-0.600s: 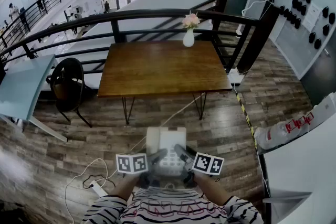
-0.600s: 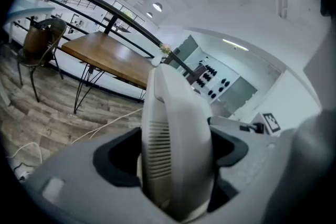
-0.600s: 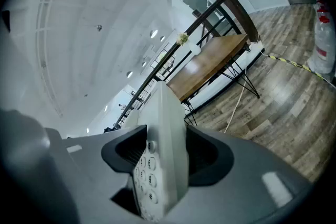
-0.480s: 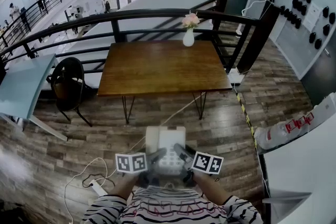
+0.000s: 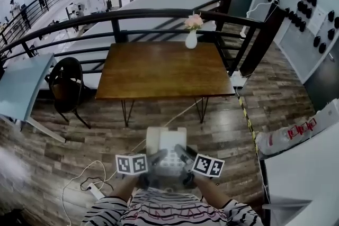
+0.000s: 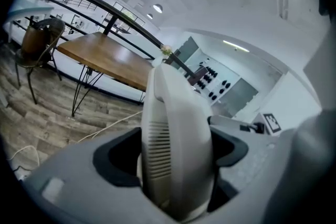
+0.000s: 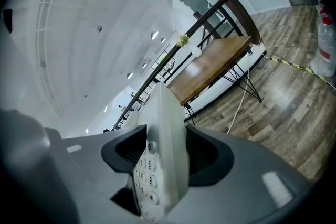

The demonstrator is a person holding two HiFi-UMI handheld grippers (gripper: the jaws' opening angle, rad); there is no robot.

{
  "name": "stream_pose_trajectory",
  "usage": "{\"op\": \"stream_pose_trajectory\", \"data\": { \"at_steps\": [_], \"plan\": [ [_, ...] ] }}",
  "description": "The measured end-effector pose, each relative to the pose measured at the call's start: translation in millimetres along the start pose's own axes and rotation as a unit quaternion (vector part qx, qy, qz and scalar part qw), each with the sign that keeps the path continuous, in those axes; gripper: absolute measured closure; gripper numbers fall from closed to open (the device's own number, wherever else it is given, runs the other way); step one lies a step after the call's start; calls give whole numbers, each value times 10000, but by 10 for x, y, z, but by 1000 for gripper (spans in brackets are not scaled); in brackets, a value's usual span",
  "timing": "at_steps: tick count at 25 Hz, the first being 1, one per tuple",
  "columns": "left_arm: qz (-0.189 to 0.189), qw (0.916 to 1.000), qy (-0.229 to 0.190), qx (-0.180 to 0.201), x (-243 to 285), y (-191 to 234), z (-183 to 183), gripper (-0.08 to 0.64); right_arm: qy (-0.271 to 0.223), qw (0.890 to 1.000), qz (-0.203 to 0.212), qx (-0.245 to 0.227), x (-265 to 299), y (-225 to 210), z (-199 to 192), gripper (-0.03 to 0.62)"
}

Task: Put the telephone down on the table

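Telephone: a pale grey desk telephone with a keypad (image 5: 166,144), held in the air low in front of the person, over the wood-plank floor (image 5: 228,129) and well short of the table.
Left gripper: the left gripper (image 5: 157,158) has its jaws clamped on the telephone's handset side, with a dark pad on each face.
Right gripper: the right gripper (image 5: 182,155) pinches the keypad side; number keys show beside one pad.
Table: a brown wooden table on thin black legs (image 5: 159,71), ahead of the person.
Vase: a small white vase of pink flowers (image 5: 191,38), upright at the table's far edge.
Chair: a dark round-backed chair (image 5: 66,84), just left of the table.
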State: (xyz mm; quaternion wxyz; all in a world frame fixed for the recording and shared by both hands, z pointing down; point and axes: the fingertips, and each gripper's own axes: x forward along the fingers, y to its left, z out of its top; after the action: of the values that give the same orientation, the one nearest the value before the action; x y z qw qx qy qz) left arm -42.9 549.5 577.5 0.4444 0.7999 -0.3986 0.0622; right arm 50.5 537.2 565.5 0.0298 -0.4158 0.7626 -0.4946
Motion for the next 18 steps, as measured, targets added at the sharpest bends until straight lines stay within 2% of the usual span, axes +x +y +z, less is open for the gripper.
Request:
{"op": "stream_pose_trajectory", "data": {
  "at_steps": [4,11,18],
  "plan": [
    [-74,9999,72,15,241,179,386,179,-72,9999,-86,30,347,-41,315,357],
    [-190,9996,174,147,555,556,1277,179,-279,9995,-162,61,1084,81,948,357],
    [-356,9981,343,372,743,894,2020,179,-577,9979,-243,192,1696,241,1393,357]
  ]
}}
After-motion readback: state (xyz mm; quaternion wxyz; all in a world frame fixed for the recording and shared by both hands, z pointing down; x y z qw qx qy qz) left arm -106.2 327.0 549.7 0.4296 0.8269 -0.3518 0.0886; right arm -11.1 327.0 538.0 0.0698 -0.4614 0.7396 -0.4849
